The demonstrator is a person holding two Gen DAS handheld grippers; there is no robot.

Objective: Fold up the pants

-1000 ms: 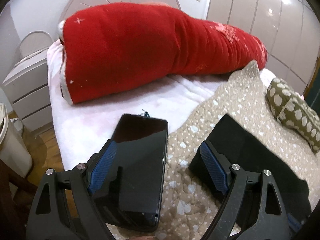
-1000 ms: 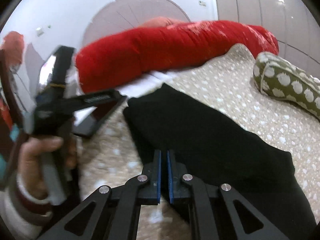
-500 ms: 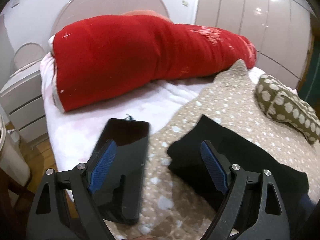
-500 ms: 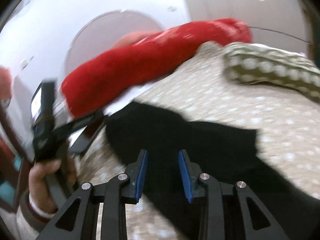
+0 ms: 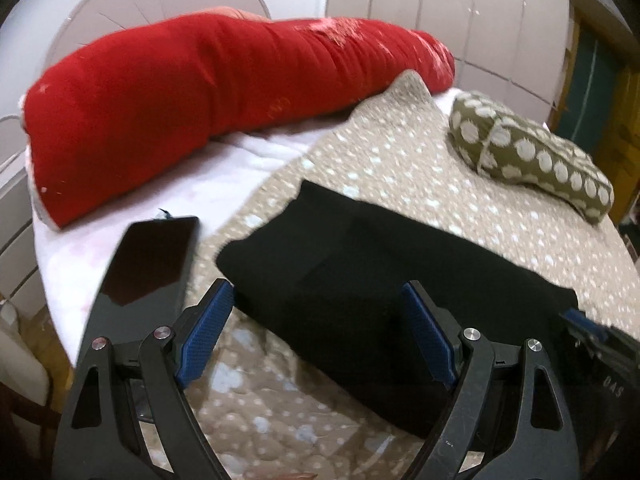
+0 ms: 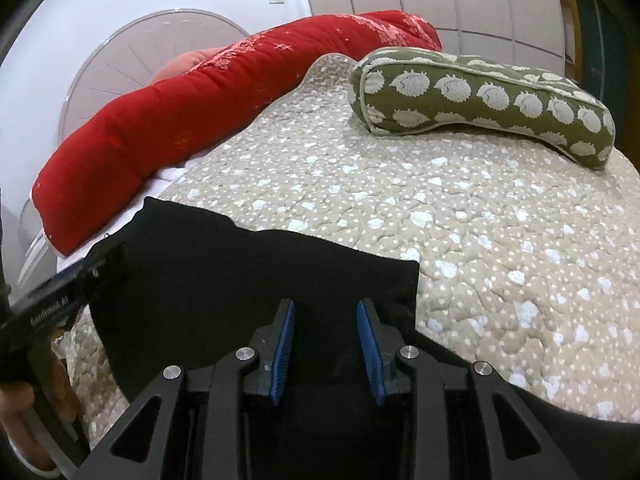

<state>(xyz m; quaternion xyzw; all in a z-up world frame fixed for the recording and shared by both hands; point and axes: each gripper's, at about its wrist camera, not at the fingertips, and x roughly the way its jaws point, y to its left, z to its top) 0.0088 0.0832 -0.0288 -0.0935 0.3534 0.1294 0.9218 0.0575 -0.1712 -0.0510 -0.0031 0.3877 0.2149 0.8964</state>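
Near edge of black pants (image 5: pixel 360 280) hidden under my tongs in both views; folds hard to read in flat dark cloth. Pants lay folded on beige quilted bedspread (image 6: pixel 480 220). My left tongs (image 5: pixel 318 338) stood wide apart, gripping nothing. My right tongs (image 6: pixel 326 346) stood apart over pants. Glossy phone (image 5: pixel 148 264) beside; plump red bolster (image 5: pixel 200 100) behind.

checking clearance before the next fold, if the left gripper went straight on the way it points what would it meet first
Most likely the black pants: the open left gripper has the folded cloth between its fingers, directly ahead. The phone lies off to its left. Depth is unclear.
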